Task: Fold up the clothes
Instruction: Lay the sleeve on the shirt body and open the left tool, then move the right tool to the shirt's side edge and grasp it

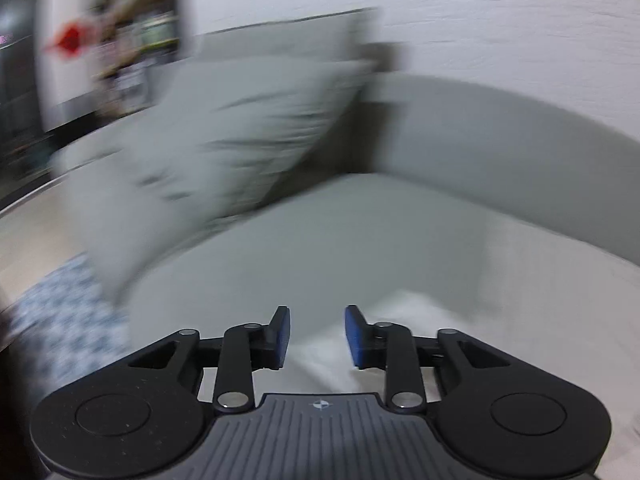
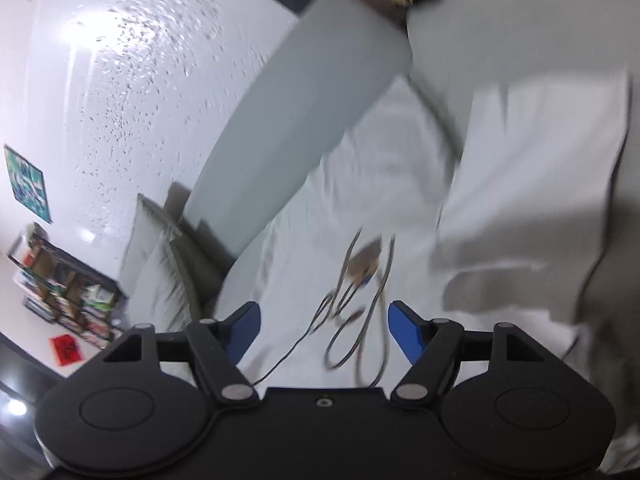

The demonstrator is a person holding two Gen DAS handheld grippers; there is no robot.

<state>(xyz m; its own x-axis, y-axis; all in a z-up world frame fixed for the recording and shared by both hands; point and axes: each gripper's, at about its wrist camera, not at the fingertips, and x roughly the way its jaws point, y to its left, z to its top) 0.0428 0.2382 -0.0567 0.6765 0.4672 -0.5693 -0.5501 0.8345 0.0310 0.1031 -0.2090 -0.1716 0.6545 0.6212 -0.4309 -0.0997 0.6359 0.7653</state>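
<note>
Two blurry fisheye shots, both mostly grey sofa (image 1: 460, 152); in the left wrist view its seat fills the middle and the backrest curves across the right side, with white wall (image 1: 500, 20) above it; a big grey pillow (image 1: 240, 132) leans at centre left, smeared by motion; lower left of that frame there's a blue-and-white patterned rug (image 1: 60, 316) on the floor.

Clothes-wise, a white garment (image 1: 520, 320) lies on the seat, lower right in the left view, running under the tool; in the right wrist view the same white cloth (image 2: 360, 184) spreads down the middle of the frame, and a paler piece (image 2: 532, 168) is draped at the right, can't tell if it's part of it or separate; thin cords (image 2: 360, 308) with a small tan tag sit on the fabric at lower centre, right between the fingers.

Far left of the right view: a dark bookshelf (image 2: 68, 292), a teal picture (image 2: 28, 178) on the wall and a red paper (image 2: 68, 350) low down.

Left gripper (image 1: 317, 336) is spread apart, blue pads gripping nothing, over the cloth edge; right gripper (image 2: 324, 330) is spread even wider, also empty, above the cords.
</note>
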